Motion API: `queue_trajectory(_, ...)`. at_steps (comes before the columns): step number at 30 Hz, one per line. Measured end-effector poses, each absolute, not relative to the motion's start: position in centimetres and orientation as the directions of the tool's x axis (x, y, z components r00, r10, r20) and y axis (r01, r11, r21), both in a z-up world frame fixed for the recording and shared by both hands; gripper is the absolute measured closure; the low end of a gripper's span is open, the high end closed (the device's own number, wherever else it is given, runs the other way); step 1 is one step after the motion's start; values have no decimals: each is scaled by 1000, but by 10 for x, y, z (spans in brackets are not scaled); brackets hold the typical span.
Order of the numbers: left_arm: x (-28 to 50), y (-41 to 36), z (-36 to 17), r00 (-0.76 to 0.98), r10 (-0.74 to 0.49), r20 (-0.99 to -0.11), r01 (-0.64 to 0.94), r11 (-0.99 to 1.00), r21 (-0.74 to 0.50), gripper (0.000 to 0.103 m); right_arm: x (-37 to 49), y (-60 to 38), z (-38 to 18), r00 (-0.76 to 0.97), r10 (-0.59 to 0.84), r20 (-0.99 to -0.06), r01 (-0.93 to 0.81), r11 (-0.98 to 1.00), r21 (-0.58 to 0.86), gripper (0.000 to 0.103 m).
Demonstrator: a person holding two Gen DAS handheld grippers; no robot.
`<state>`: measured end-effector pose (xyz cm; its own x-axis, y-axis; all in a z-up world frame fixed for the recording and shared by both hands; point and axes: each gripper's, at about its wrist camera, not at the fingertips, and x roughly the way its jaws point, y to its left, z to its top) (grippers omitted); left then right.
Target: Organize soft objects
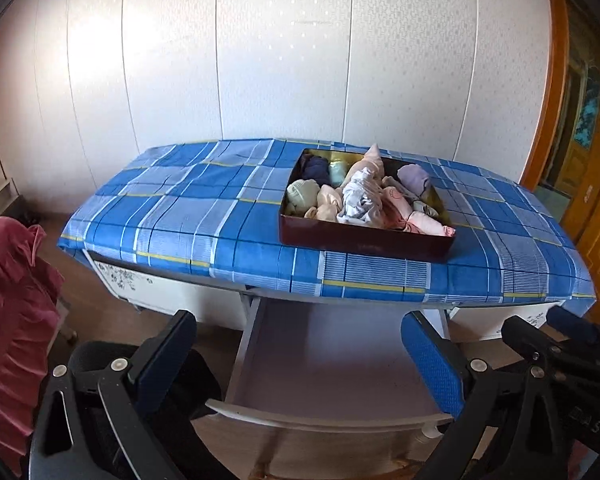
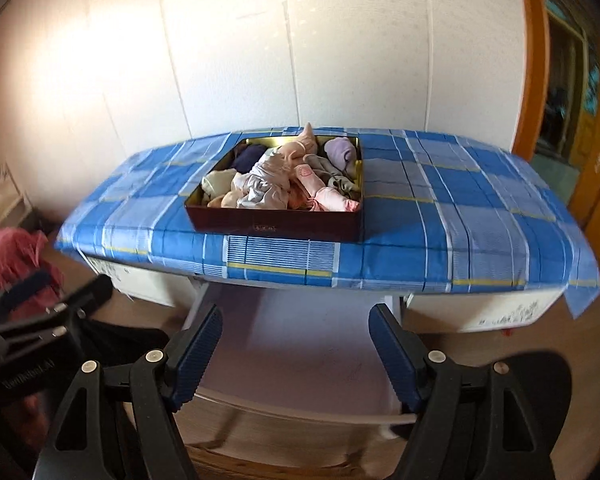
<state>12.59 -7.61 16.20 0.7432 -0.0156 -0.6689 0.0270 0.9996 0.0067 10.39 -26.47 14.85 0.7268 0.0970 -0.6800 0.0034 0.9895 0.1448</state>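
Observation:
A dark red box [image 1: 364,240] [image 2: 276,222] sits on the table's blue plaid cloth [image 1: 188,208] [image 2: 452,208]. It holds several rolled socks and soft items [image 1: 360,196] [image 2: 276,180], white, pink, cream, navy and lilac. An open white drawer [image 1: 324,364] [image 2: 300,340] sticks out under the table's front edge and looks empty. My left gripper [image 1: 300,344] is open and empty above the drawer. My right gripper [image 2: 296,340] is open and empty above the drawer, well short of the box.
A pink cloth-covered chair [image 1: 8,320] [image 2: 8,252] stands at the left. A white panelled wall [image 1: 260,60] backs the table. A wooden door frame [image 1: 556,80] is at the right. The other gripper shows at each view's edge [image 1: 560,352] [image 2: 40,320].

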Motion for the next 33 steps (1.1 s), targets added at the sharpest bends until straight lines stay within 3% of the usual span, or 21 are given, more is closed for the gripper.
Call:
queue_trajectory(5,125,-77,160,720,2,-694,9,1000,12,0,97,-262,148,710,24,-704,60,994,94,25)
queue_trajectory(8,123,-77,159,700,-10,-714,10,1000,-5,0,92,-262,147,715,-2,-699,85,993,84,18)
queue_trajectory(33,113,-85,158,720,29,-694,8,999,50,0,84,-254,147,719,-7,-695,72,995,64,18)
